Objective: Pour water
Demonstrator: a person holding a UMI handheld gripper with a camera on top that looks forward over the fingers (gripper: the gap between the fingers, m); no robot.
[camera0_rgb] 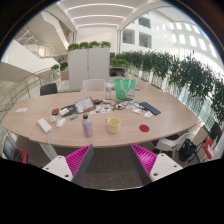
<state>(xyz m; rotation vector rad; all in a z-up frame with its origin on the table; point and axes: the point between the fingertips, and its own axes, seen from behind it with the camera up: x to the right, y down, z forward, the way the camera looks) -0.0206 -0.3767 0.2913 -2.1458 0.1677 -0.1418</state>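
The pink-lidded, pale purple water bottle point(87, 124) stands upright on the long oval wooden table point(60, 132), well ahead of my gripper point(112, 160) and a little left of the line between its fingers. I have the fingers spread wide with nothing between them, their magenta pads point(78, 158) facing each other over open floor short of the table's near edge. Just right of the bottle, almost straight ahead of me, sits a small yellow cup point(114, 124), close to the bottle but not touching it. Further right on the tabletop lie a small red round disc point(144, 127) and another small red thing point(152, 114) beyond it; I cannot tell what either is. Left of the bottle there is a scatter of small items including a white rolled cloth or paper point(45, 125) near the table's left end. Past the bottle, toward the table's far side, I see a flat tablet or notebook with a dark cover point(150, 108), some papers point(84, 104), and two tall translucent green containers point(124, 88) standing together. Grey chairs point(92, 86) are set around the far side, and a row of leafy green plants point(180, 70) runs along the glass wall off to my right.
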